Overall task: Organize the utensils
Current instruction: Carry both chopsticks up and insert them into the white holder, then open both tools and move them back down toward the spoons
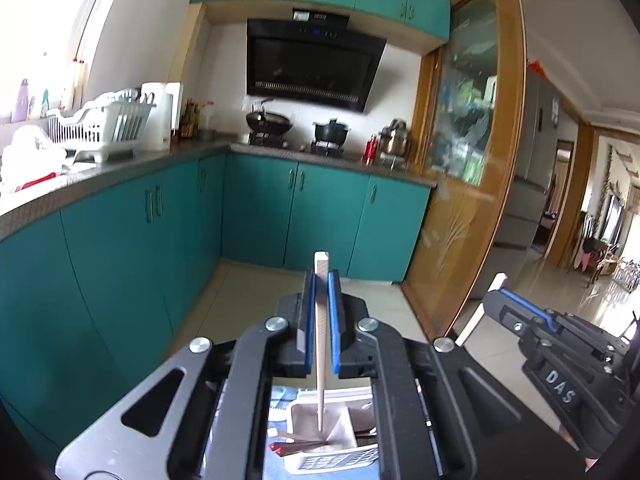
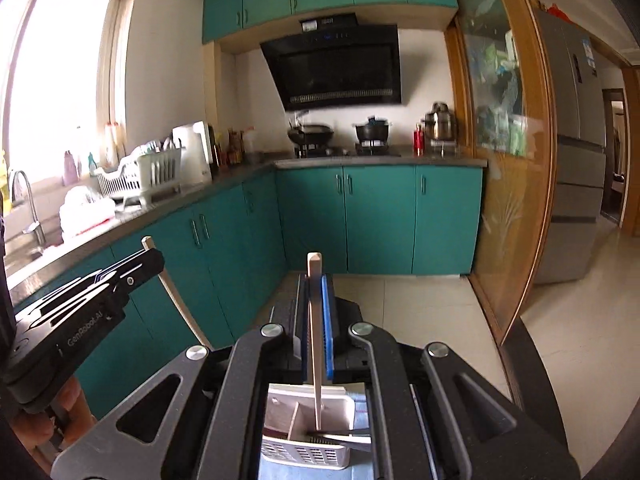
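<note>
The left gripper (image 1: pixel 321 280) had a black body with grey metal link arms, round silver screws at the joints and blue pads on its fingers. The right gripper (image 2: pixel 316 284) was built the same way. White letters "GenRobot.AI" stood on one side, and "DAS" on the other gripper's side.
</note>
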